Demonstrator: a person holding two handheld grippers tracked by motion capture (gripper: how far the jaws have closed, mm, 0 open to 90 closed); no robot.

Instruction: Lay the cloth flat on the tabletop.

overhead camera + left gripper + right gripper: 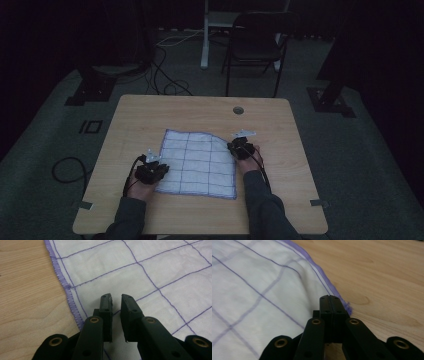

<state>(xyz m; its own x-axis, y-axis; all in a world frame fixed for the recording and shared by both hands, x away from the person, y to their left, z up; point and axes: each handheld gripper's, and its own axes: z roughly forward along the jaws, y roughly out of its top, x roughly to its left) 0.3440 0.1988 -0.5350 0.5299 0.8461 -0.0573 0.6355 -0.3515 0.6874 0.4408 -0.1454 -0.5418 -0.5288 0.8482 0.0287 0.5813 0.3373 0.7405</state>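
A white cloth [197,162] with a purple grid and purple hem lies flat in the middle of the wooden table [145,112]. My left gripper [160,169] sits at the cloth's near left edge. In the left gripper view its jaws [116,298] stand a narrow gap apart just above the cloth [130,267], beside the hem, with nothing between them. My right gripper [238,149] is at the cloth's far right edge. In the right gripper view it [329,298] is shut, with the hem of the cloth [262,282] running into the tips and the fabric rising in a soft ridge.
A round cable hole [238,110] sits near the table's far edge. Beyond the table stand a black chair [255,45] and a white post [205,35], with cables [165,75] across the dark floor. Bare wood surrounds the cloth on all sides.
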